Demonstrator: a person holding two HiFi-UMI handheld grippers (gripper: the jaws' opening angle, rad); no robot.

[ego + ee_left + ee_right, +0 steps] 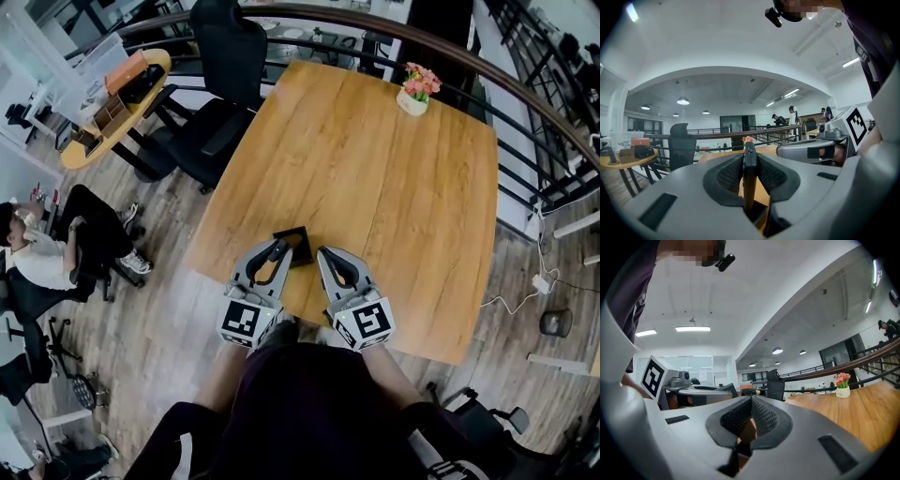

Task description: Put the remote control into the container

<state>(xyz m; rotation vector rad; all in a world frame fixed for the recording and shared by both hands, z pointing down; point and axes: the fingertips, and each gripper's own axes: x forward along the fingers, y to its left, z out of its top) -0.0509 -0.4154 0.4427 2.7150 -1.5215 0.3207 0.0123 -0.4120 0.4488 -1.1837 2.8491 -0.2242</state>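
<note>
A thin black remote control [749, 174] stands edge-on between the jaws of my left gripper [749, 157], which is shut on it. In the head view the left gripper [275, 253] points at the left side of a small black open container [294, 244] near the front edge of the wooden table [375, 178]. Part of the container [758, 213] shows low under the remote in the left gripper view. My right gripper [325, 257] hovers just right of the container. In its own view the right gripper [751, 402] is shut, with its pads meeting and nothing between them.
A white pot of pink flowers [417, 91] stands at the table's far right corner. A black office chair [214, 103] is at the far left side of the table. A round table [112, 94] and a seated person [42, 253] are off to the left. A railing [525, 103] runs behind.
</note>
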